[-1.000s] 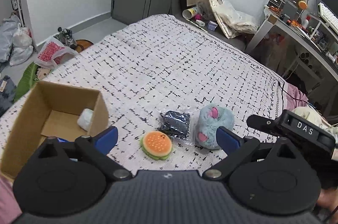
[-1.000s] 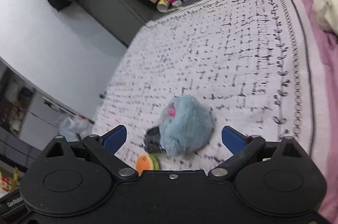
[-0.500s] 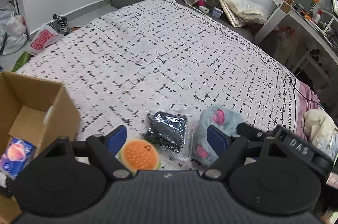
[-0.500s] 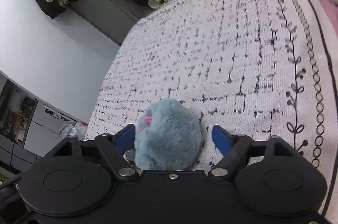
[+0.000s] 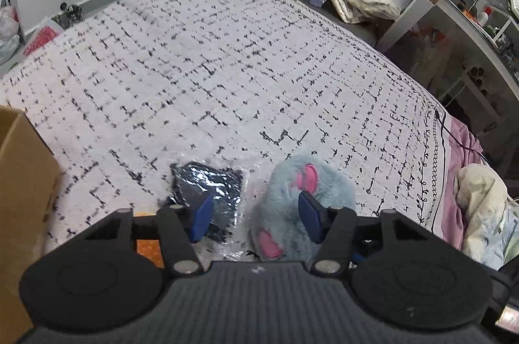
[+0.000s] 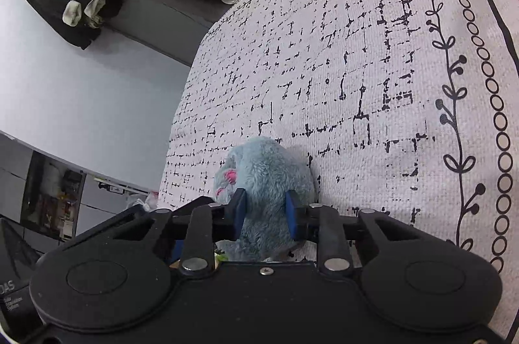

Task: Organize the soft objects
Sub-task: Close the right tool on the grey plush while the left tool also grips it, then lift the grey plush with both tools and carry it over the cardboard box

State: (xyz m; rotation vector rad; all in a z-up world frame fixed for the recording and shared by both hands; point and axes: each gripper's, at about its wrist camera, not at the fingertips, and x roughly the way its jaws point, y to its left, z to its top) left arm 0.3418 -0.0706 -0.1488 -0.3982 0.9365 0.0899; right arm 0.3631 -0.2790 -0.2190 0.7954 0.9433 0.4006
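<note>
place: home bedroom | cues: bed point(image 5: 227, 68), cluttered desk point(image 5: 470, 19)

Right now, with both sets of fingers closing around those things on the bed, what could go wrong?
The right fingers have just been closing and pinch only fur on the fluffy blue plush toy, so it may slip. The left fingers, also closing, straddle the crinkly clear bag of dark fabric and may snag the plush.

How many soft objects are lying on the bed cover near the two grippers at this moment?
3: a blue plush toy on the right, a dark item in a clear plastic bag left of it, and an orange toy, mostly hidden behind the left gripper. More may be hidden.
</note>
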